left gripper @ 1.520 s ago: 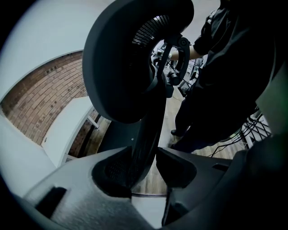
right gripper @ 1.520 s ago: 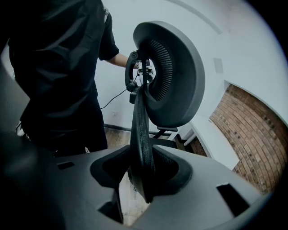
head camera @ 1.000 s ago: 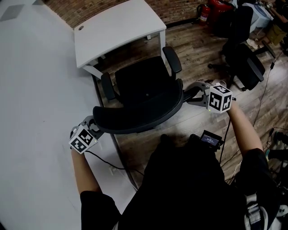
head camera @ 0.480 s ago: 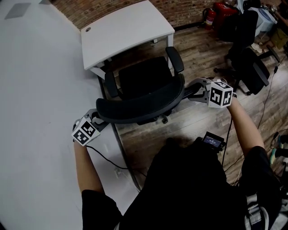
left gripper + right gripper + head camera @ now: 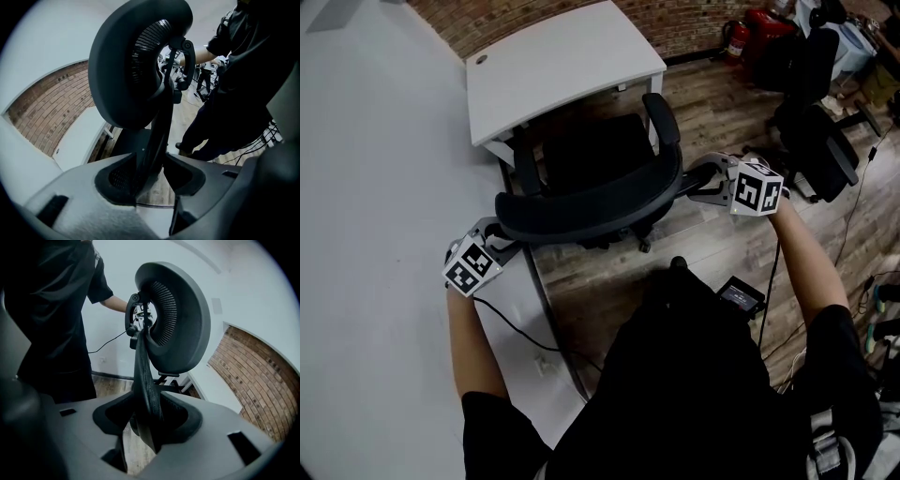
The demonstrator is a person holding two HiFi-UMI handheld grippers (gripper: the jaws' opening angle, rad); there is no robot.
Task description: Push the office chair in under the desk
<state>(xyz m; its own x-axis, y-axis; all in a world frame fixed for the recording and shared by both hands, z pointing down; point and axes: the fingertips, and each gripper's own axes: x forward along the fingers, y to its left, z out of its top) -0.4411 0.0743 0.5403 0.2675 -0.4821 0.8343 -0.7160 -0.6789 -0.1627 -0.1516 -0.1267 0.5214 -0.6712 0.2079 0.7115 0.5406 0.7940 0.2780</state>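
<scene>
Item: office chair [image 5: 591,202], black, with a mesh backrest and two armrests. We place it on the wooden floor [image 5: 722,253] at the near edge of the white desk [image 5: 562,66]. The far part of its seat is in shadow at that edge, and its curved backrest faces us on the near side. The right armrest stands just beside the desk's near right corner.

Item: left gripper [image 5: 502,234], at the left end of the backrest. Its jaws stand wide around the thin backrest rim, which fills the gap between them. They have just been opening, with the rim between them.

Item: right gripper [image 5: 694,178], at the right end of the backrest. Its jaws are likewise wide, with the mesh rim running up between them and touching the pads. They too have just been opening.

Surroundings: a brick wall [image 5: 487,19] beyond the desk, a red fire extinguisher [image 5: 733,37] at its foot, further black chairs [image 5: 816,141] far right, and a cable [image 5: 511,328] trailing from the left gripper.
</scene>
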